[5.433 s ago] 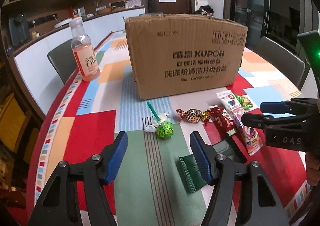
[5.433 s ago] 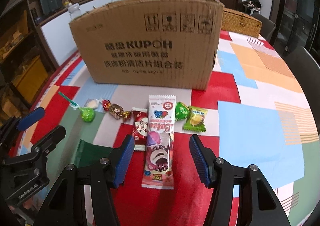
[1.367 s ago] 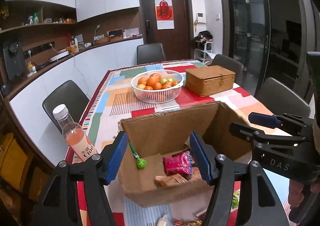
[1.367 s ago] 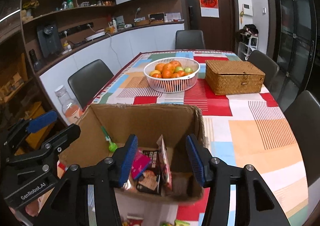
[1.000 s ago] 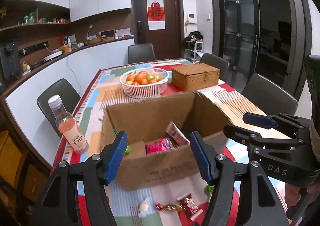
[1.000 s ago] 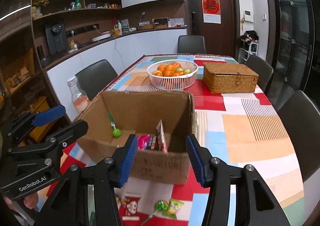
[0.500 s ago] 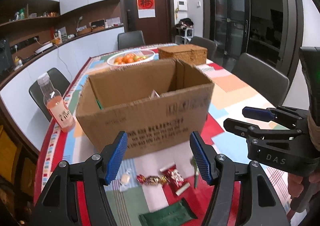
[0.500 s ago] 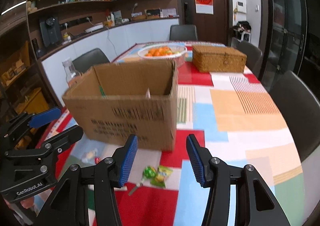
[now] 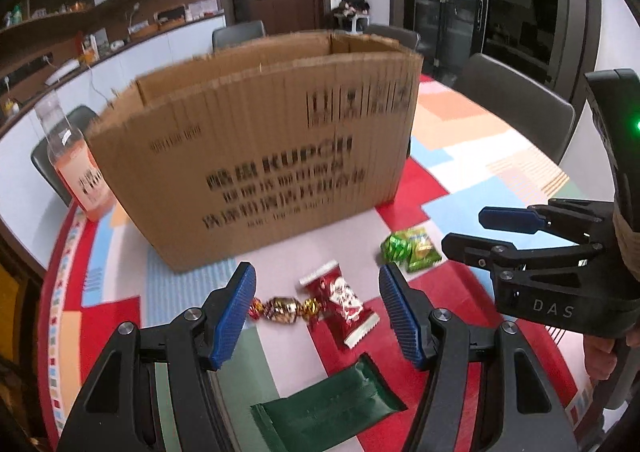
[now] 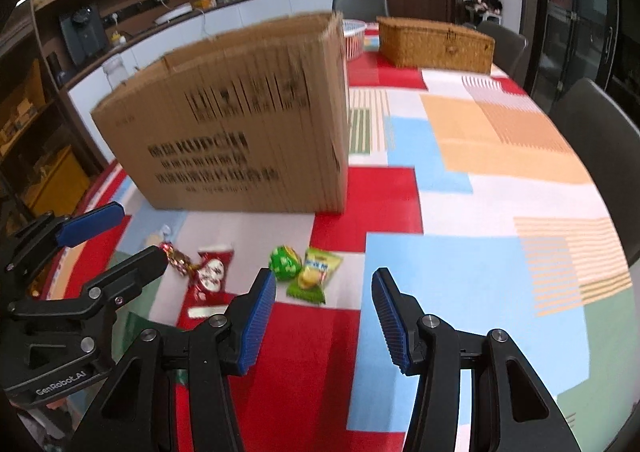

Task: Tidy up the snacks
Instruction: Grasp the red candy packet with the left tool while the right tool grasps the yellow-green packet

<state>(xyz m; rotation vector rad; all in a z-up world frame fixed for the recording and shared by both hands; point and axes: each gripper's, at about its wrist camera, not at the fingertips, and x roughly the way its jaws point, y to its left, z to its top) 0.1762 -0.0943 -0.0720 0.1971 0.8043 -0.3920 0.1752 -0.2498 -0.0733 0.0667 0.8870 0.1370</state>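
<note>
**Both grippers empty above the loose snacks**

Left gripper (image 9: 316, 306) first: I see its blue-padded jaws spread apart with nothing between them, hanging over the patchwork-coloured tablecloth (image 9: 452, 155). Past its tips lie a gold-and-red twisted foil candy (image 9: 282, 308) and, touching that candy's right end, a red snack packet with a white serrated edge (image 9: 344, 304). Nearer to me, a dark green flat foil pouch (image 9: 328, 414) lies at an angle between the gripper's arms.

My right gripper (image 10: 324, 318) is likewise released, jaws parted and holding nothing. Just beyond its left pad sit a round green wrapped candy (image 10: 285, 263) and a yellow-green sachet (image 10: 316, 275), the two touching each other. From the left camera I see the right gripper off to the side, close to that green pair.

Behind all the loose snacks stands the big brown cardboard box with black printed lettering (image 9: 264, 155), open at the top; I cannot see into it from this height. A clear bottle of pink drink (image 9: 78, 167) stands just beside the box's left corner. Farther up the table I make out a woven wicker lidded basket (image 10: 434, 39) and, partly hidden by the box, a white openwork bowl (image 10: 354, 36).
</note>
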